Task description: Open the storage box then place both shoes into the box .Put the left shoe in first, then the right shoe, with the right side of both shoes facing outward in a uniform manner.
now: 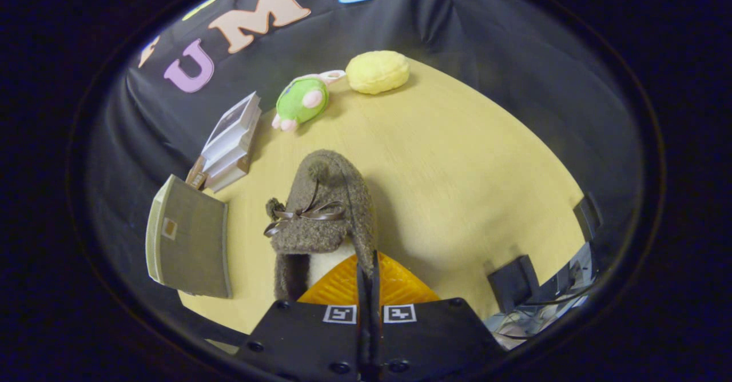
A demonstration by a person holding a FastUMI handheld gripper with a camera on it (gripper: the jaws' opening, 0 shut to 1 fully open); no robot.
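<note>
Fuzzy brown shoe [323, 210] with a ribbon bow hangs just ahead of the gripper [369, 270], its fingers pinched together on the shoe's collar edge. Storage box [189, 236] sits at nine o'clock on the table [457, 170]; I cannot tell its contents.

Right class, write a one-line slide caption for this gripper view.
Gripper shut on the rim of a brown fuzzy slipper above the wooden table, storage box beside it.

No legible text on any object.
</note>
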